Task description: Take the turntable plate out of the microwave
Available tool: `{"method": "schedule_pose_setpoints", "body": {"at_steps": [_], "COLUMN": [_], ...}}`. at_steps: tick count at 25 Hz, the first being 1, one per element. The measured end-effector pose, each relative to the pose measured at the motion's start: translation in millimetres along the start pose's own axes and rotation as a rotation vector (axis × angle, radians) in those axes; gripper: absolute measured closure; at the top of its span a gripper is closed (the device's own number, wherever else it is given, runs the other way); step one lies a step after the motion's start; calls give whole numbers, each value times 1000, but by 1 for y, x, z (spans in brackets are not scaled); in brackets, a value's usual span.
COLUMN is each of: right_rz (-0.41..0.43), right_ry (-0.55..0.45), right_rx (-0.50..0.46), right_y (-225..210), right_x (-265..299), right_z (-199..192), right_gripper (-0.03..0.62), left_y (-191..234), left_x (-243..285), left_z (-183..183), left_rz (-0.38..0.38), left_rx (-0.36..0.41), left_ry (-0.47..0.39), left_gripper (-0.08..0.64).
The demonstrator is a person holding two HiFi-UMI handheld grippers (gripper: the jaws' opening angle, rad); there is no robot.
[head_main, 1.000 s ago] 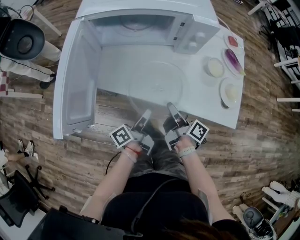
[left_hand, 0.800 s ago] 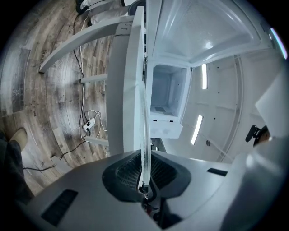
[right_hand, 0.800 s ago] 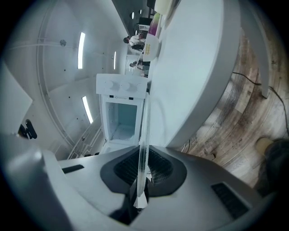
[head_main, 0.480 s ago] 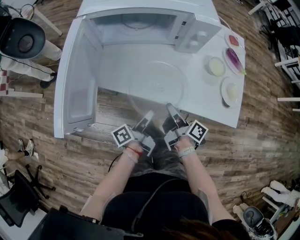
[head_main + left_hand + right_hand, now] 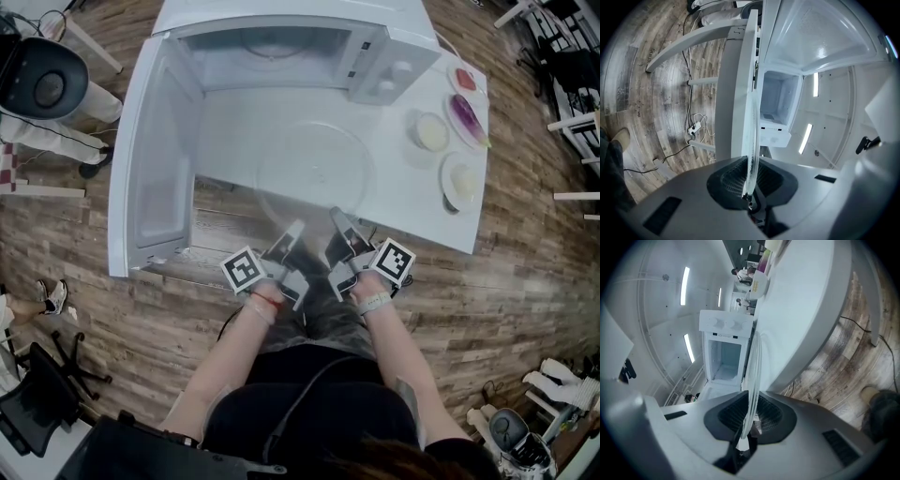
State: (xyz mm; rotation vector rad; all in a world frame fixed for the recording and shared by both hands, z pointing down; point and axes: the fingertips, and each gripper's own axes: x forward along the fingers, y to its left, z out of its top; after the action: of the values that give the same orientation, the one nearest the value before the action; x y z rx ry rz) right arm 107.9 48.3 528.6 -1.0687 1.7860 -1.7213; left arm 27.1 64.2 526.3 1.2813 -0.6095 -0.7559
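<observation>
Both my tongs are shut tight on the turntable plate (image 5: 314, 169). My left tongs (image 5: 291, 234) pinch its near rim. My right tongs (image 5: 337, 223) pinch the same rim just beside them, on the right.

In the left gripper view the thin glass edge runs right between the dark ribbed pads (image 5: 731, 180), and they squeeze it. In the right gripper view it is the same, with the glass stuck between the pads (image 5: 771, 416).

The plate is see-through and round. It is out of the microwave (image 5: 281, 47) and sits over the white bench (image 5: 412, 225), in front of the oven's open mouth. Its near edge pokes out past the front of the bench, toward me. I cannot tell if it rests on the bench or floats just above it.

The microwave door (image 5: 150, 159) hangs wide open on the left. Four small dishes (image 5: 459, 183) stand near the right edge of the bench, well apart from the plate. Under it all is a brown wood floor (image 5: 525, 281).
</observation>
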Motion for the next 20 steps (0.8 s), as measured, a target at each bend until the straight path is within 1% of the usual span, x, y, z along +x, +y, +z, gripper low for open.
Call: {"method": "schedule_pose_setpoints", "body": {"at_steps": [3, 6, 11, 15, 20], "right_rz": [-15, -12, -18, -5, -11], "right_ry": [25, 34, 54, 94, 135], "right_rx": [-3, -9, -13, -45, -87], "right_y": [0, 2, 2, 6, 10], "right_x": [0, 0, -1, 0, 4], "right_z": [-3, -5, -9, -17, -27], "right_gripper": [544, 514, 508, 508, 508], "left_y": [2, 2, 2, -1, -1], "left_x": [0, 3, 11, 19, 26], "left_z": [2, 4, 11, 17, 22], "left_rz": [7, 9, 7, 0, 1], "left_rx": [-6, -4, -2, -3, 3], "left_ry": [-8, -7, -18, -27, -39], "left_gripper": [523, 523, 523, 523, 523]}}
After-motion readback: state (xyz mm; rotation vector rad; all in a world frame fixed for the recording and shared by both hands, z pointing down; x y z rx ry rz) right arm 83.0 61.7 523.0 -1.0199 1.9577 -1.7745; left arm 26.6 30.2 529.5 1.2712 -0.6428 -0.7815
